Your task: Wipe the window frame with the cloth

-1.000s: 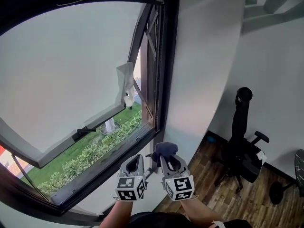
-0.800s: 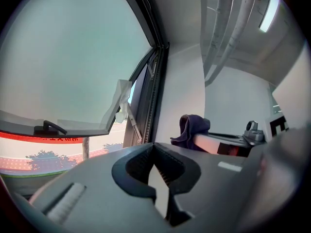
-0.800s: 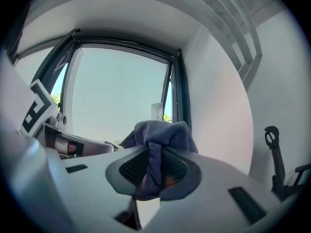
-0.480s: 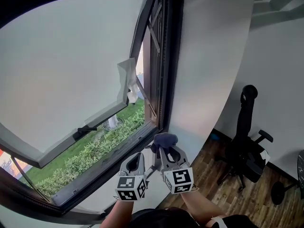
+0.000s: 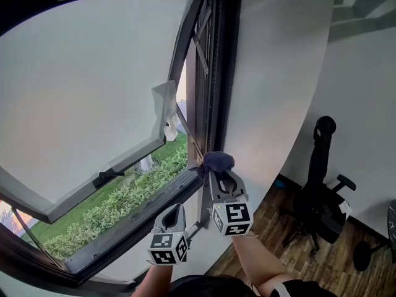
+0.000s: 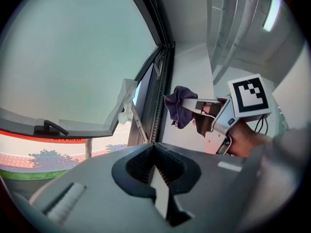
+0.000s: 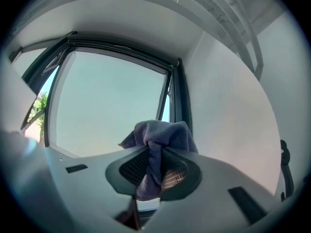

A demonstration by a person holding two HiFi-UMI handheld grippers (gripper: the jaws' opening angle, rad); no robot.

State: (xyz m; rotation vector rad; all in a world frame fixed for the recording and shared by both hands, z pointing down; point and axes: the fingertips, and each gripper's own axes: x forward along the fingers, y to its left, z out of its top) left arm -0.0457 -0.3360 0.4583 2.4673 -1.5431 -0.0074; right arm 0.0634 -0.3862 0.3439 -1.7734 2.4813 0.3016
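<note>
We hold the cloth [image 5: 218,161] by the window frame [image 5: 218,91].
The dark frame stands tall. Our right gripper [image 5: 218,172] points up at its bottom corner, jaws squeezing the purple cloth. The bunched cloth pokes past the tips, its long way along the jaws. Our left gripper [image 5: 174,213] sits lower, jaws pressed together, empty.

This looks to me like an office or study. The dark window frame [image 5: 216,91] sits in a plain white wall [image 5: 272,73]. To the right of the frame and lower down, a black swivel office chair [image 5: 318,190] with armrests stands on a wooden plank floor [image 5: 309,265]. Through the frame, under its pushed-out sash [image 5: 80,104], I see a clipped hedge [image 5: 117,206] and grass [image 5: 178,142] below.
</note>
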